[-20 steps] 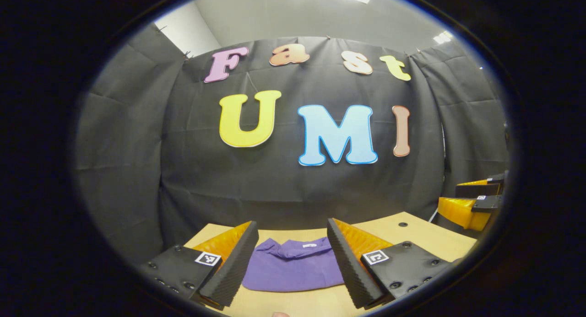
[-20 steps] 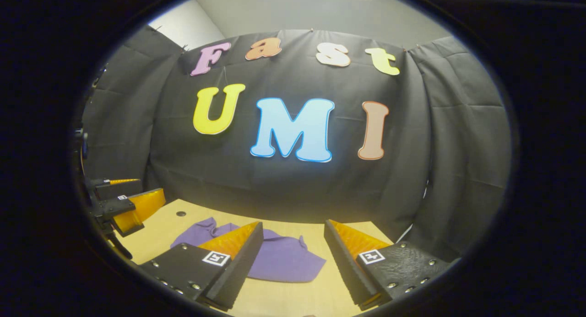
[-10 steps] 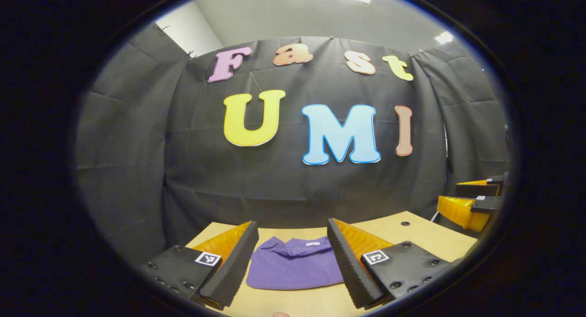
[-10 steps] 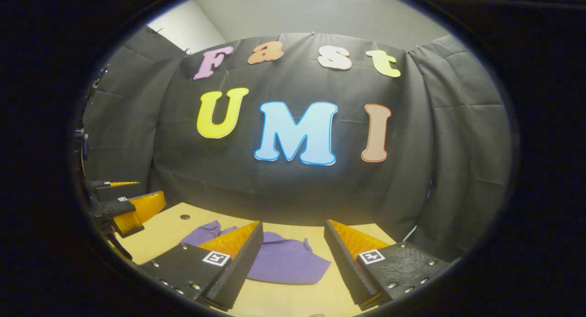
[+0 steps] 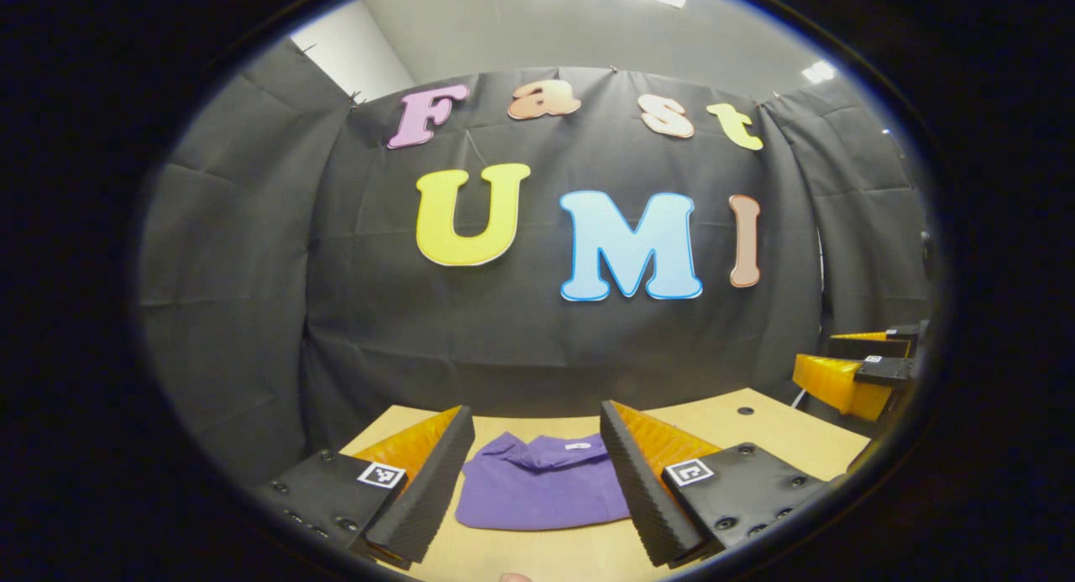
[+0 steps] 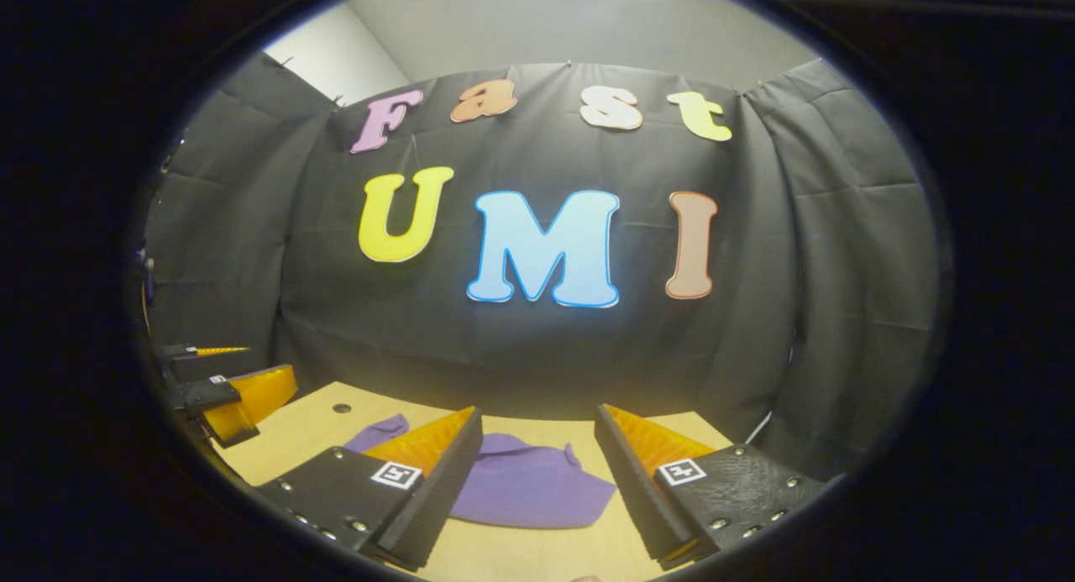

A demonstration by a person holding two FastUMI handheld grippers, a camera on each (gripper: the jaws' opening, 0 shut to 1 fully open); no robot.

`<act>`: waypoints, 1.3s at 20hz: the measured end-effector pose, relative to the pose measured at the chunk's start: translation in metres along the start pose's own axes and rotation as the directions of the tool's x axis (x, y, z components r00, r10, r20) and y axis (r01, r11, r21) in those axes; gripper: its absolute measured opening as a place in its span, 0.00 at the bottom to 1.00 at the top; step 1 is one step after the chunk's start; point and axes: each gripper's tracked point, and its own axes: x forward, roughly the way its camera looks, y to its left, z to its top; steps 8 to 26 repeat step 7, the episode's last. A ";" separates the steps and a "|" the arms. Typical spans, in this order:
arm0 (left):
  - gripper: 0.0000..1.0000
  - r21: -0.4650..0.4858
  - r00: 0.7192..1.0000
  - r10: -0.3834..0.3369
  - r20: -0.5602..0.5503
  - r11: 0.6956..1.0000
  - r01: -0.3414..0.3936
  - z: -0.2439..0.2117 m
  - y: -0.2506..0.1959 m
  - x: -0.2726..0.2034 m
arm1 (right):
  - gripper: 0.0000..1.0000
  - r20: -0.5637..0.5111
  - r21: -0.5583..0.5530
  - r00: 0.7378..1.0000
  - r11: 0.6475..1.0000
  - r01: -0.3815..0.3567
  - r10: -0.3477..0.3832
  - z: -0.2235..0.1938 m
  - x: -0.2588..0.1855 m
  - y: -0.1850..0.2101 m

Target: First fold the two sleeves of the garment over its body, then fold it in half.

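A purple garment (image 5: 542,490) lies folded into a compact rectangle on the wooden table (image 5: 756,435), its collar with a small white tag facing the far wall. My left gripper (image 5: 535,481) stands open above the table's near side, with the garment seen between its fingers and nothing held. In the right gripper view the same garment (image 6: 529,485) lies flat, and my right gripper (image 6: 537,481) is open and holds nothing. The right gripper (image 5: 848,376) shows at the far right of the left gripper view; the left gripper (image 6: 222,389) shows at the far left of the right gripper view.
The black cloth wall (image 5: 537,330) closes the table's far side and both flanks. A small dark hole (image 5: 739,411) marks the tabletop right of the garment, also seen as the hole (image 6: 341,408) in the right gripper view.
Both grippers have drawn back and risen slightly from the garment, still open. The garment lies unchanged on the table.
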 end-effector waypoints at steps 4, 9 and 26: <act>0.94 0.004 1.000 -0.005 0.008 1.000 0.005 0.005 -0.001 -0.006 | 0.87 0.028 -0.027 1.000 1.000 0.015 -0.015 0.005 0.005 -0.003; 0.94 -0.004 1.000 0.001 0.030 1.000 -0.001 0.014 -0.001 -0.010 | 0.87 0.025 -0.069 1.000 0.998 0.007 -0.006 0.006 0.004 -0.001; 0.94 -0.004 1.000 0.001 0.030 1.000 -0.001 0.014 -0.001 -0.010 | 0.87 0.025 -0.069 1.000 0.998 0.007 -0.006 0.006 0.004 -0.001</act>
